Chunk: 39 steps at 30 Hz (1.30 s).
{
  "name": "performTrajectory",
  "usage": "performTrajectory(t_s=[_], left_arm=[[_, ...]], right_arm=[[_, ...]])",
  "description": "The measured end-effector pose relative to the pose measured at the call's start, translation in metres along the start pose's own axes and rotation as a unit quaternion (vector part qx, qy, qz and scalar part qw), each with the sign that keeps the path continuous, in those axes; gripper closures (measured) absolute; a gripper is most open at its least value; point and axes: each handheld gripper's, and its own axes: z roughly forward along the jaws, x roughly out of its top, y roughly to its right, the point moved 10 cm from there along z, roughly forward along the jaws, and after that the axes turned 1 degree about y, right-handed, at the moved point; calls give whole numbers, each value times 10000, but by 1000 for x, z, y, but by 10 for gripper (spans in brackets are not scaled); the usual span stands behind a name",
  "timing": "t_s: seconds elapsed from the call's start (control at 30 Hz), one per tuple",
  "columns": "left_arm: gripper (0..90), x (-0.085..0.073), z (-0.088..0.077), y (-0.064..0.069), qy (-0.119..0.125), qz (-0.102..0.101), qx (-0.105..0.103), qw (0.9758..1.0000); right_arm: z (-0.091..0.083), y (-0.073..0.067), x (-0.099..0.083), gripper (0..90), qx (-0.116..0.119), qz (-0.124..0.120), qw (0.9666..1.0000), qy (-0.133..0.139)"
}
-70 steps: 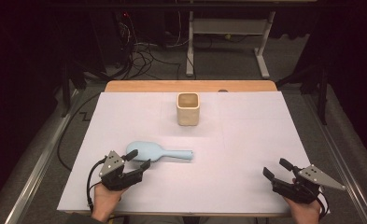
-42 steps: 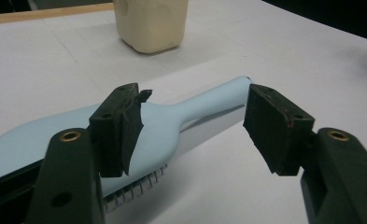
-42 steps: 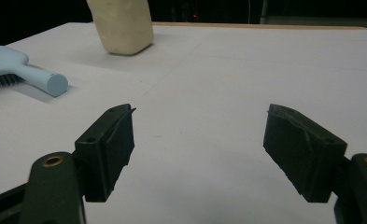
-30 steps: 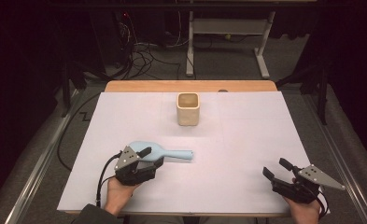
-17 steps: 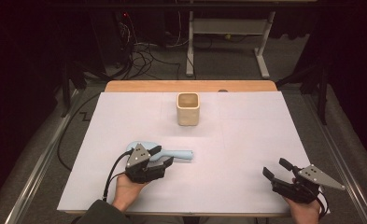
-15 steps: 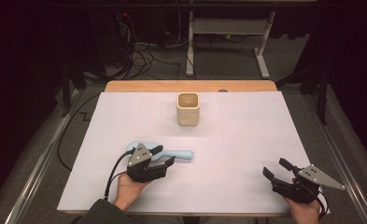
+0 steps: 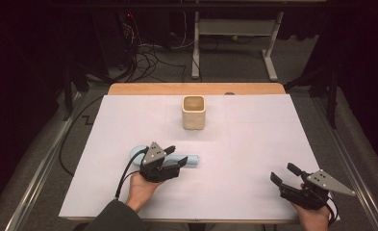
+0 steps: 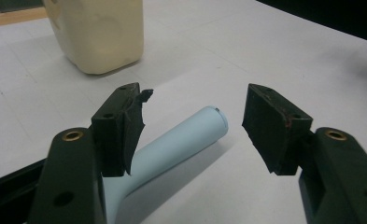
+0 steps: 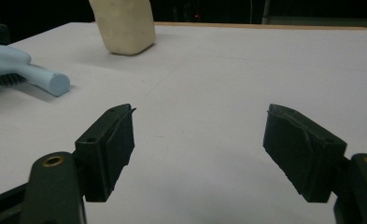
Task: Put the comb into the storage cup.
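Straddling the brush (image 8: 172,144) handle with jaws spread, the left gripper (image 8: 193,126) seemingly needed only to close, while the right gripper (image 9: 200,149) idled agape.

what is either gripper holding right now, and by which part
Nothing is held. The left gripper is open, its jaws either side of the light blue brush handle without closing on it. The right gripper is open over bare white table cover.
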Motion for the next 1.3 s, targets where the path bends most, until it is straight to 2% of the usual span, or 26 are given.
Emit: performTrajectory(t_s=[0.3,0.43,0.8,0.87,0.9,0.93,0.97,1.0,1.03,1.07,1.1,1.13,1.17,1.2,1.23,1.3], left_arm=[[383,6,11,2,-64,62,18,10000],[389,10,15,1,-134,22,33,9999],[422,15,27,0,-515,-60,65,9986],[426,15,29,-2,-772,-65,146,9969],[425,15,29,-2,-772,-65,146,9969],[423,16,30,-3,-912,-79,172,9957],[423,16,30,-3,-912,-79,172,9957],[424,18,32,-5,-1079,-139,167,9939],[428,18,32,-5,-1079,-139,167,9939],[434,18,33,-7,-1304,-148,193,9912],[435,18,33,-7,-1304,-148,193,9912],[435,18,34,-7,-1401,-152,183,9898],[433,17,36,-8,-1504,-175,180,9883],[431,17,39,-9,-1686,-206,187,9853],[430,17,39,-9,-1686,-206,187,9853],[431,19,43,-10,-1876,-241,168,9818]], right_arm=[[0,0,0,259,7,-19,10000,-5],[0,0,0,259,14,-16,10000,-3],[0,-1,0,259,35,-20,10000,-1],[1,-1,0,259,42,-27,10000,-4],[1,-1,0,259,42,-27,10000,-4],[1,-1,0,259,43,-28,10000,-11],[1,-1,0,259,43,-28,10000,-11],[1,-1,0,259,43,-24,10000,-8],[1,-1,0,259,43,-24,10000,-8],[0,0,0,259,43,-28,10000,-4],[0,0,0,259,43,-28,10000,-4],[0,-1,0,259,47,-22,10000,-15],[0,-1,0,259,48,-20,10000,-16],[0,-1,0,259,63,-20,10000,-3],[0,-1,0,259,63,-20,10000,-3],[0,-1,0,259,78,-39,10000,-9]])
